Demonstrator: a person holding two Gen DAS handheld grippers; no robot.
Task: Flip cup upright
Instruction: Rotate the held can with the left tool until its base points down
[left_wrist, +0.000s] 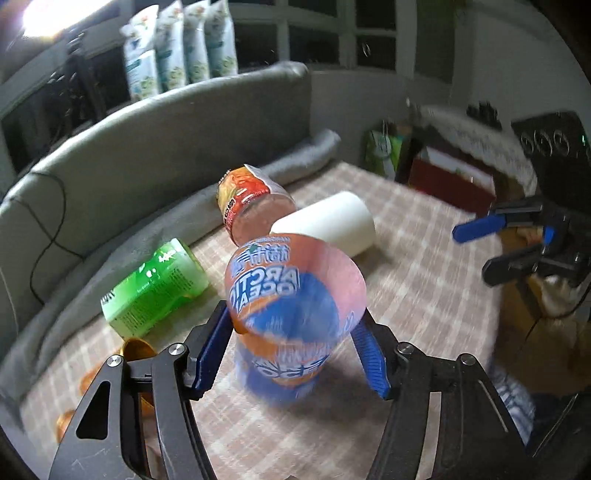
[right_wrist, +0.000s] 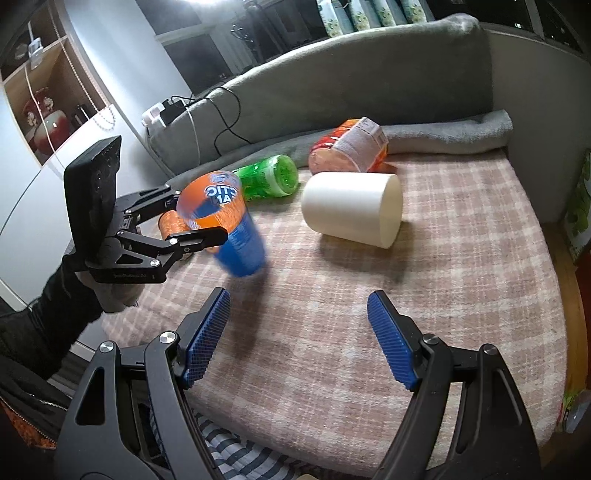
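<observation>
An orange and blue Arctic Ocean plastic cup (left_wrist: 291, 317) is between the blue pads of my left gripper (left_wrist: 295, 332), which is shut on it. In the right wrist view the cup (right_wrist: 229, 229) is tilted, mouth up and toward the left, base near the checked cloth; it is motion-blurred. My left gripper (right_wrist: 199, 221) holds it there near the rim. My right gripper (right_wrist: 299, 332) is open and empty, low over the cloth in front of the cup. It shows in the left wrist view (left_wrist: 476, 243) at the right.
A white cup (right_wrist: 351, 206) lies on its side at mid table. A green cup (right_wrist: 269, 177) and a red-orange labelled cup (right_wrist: 347, 147) lie on their sides behind. A grey sofa back (right_wrist: 332, 74) and rolled blanket (right_wrist: 461, 133) border the far edge. Orange items (left_wrist: 136, 350) lie at the left.
</observation>
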